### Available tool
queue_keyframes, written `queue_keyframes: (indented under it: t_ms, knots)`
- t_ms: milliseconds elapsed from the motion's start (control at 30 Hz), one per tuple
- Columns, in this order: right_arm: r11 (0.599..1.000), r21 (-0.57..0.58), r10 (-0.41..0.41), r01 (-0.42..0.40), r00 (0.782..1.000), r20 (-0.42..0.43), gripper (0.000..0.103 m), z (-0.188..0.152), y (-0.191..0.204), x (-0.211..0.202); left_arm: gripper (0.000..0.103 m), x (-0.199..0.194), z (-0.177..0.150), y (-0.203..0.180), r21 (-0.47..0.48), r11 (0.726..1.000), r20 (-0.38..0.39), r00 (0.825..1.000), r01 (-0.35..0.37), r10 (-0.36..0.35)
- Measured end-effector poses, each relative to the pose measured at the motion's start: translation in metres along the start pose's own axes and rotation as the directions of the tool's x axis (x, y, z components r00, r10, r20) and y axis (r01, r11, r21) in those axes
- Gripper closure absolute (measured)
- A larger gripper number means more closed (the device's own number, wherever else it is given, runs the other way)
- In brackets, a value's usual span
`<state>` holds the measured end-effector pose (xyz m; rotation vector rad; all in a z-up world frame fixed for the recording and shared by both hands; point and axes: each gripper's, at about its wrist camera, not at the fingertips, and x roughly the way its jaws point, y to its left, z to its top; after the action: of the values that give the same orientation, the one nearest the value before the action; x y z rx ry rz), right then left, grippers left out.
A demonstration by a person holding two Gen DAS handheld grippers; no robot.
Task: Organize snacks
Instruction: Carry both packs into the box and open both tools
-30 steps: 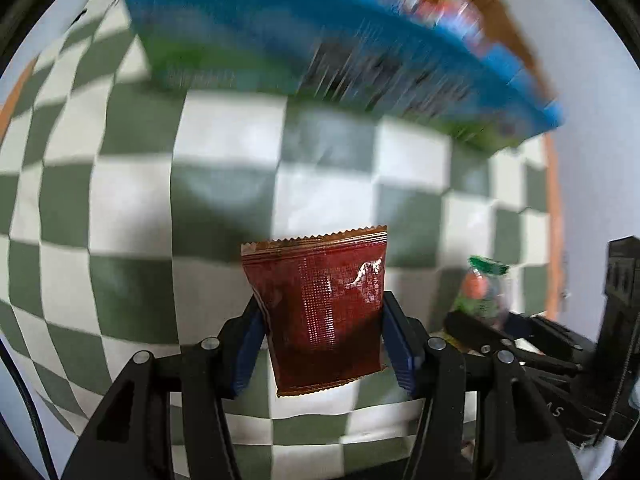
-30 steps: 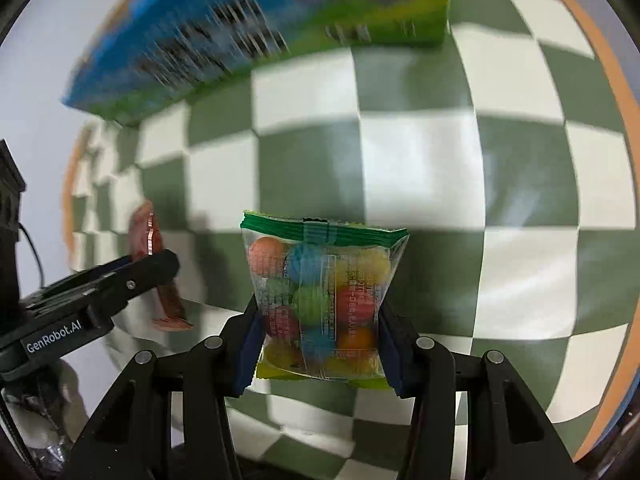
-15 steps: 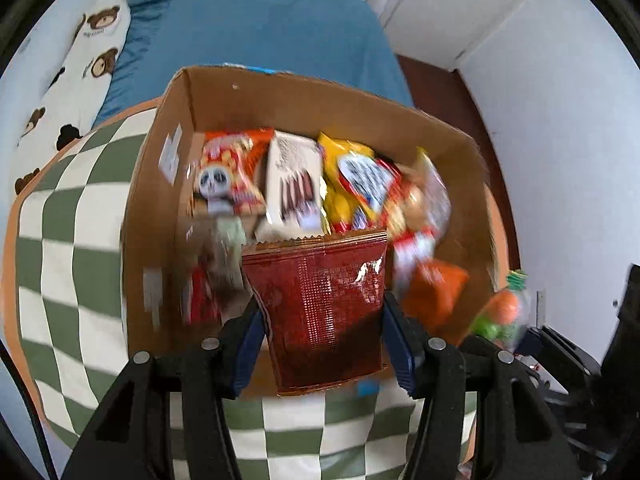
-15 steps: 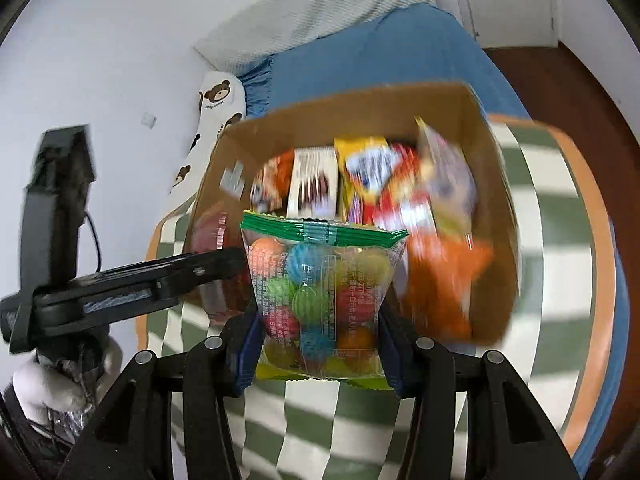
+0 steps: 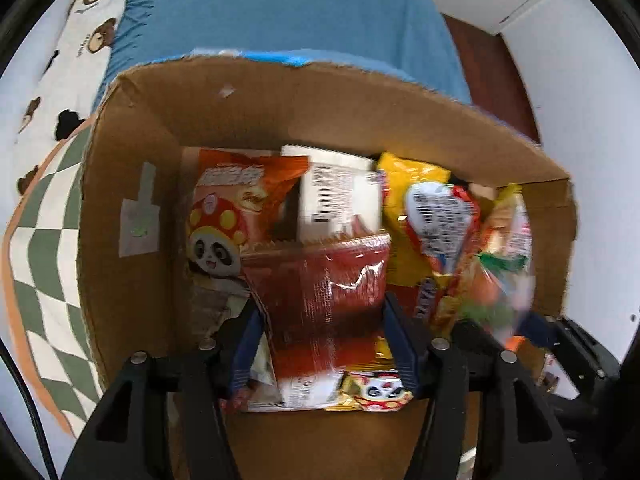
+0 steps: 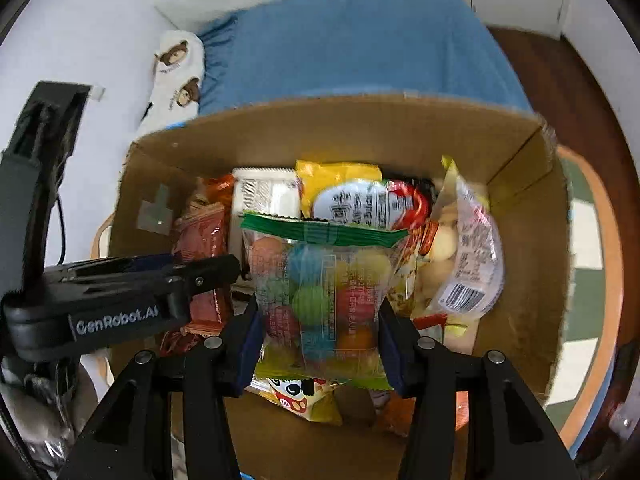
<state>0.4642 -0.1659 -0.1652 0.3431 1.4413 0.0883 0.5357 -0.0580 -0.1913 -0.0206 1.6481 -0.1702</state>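
Note:
My left gripper (image 5: 322,334) is shut on a dark red snack packet (image 5: 320,292) and holds it over the open cardboard box (image 5: 120,184). My right gripper (image 6: 320,334) is shut on a clear bag of coloured candy balls (image 6: 320,284) with a green top, also over the box (image 6: 520,240). The box holds several snack packs: an orange panda bag (image 5: 228,216), a white pack (image 5: 340,196), a yellow bag (image 5: 412,208). The left gripper shows in the right wrist view (image 6: 224,268), just left of the candy bag. The candy bag appears blurred at the right in the left wrist view (image 5: 500,280).
The box stands on a round table with a green-and-white checked cloth (image 5: 36,240) and orange rim (image 6: 600,240). Behind it are a blue bed (image 5: 280,12), a bear-print pillow (image 5: 72,52), a white wall (image 6: 80,40) and dark wood floor (image 6: 560,80).
Both grippers rose from table level beside the box to above it and closed in over its open top. Each still holds its packet. The two grippers are now closer together.

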Motion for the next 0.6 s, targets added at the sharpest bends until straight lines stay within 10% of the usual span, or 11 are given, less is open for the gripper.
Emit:
queue_keyframes:
  t_ms: [100,600]
  knots:
    - [0.998,-0.018,-0.055,0.055,0.998,0.007,0.005,-0.001,-0.002,0.004,0.024,0.004,-0.001,0.003,-0.007,1.000,-0.004,1.000,-0.015,0.015]
    - [0.985,-0.013,-0.170,0.171,0.984,0.060,0.004,-0.029,-0.022,-0.023,0.023,-0.023,-0.060,-0.001,0.014,0.999,0.135,0.990,-0.033,0.031]
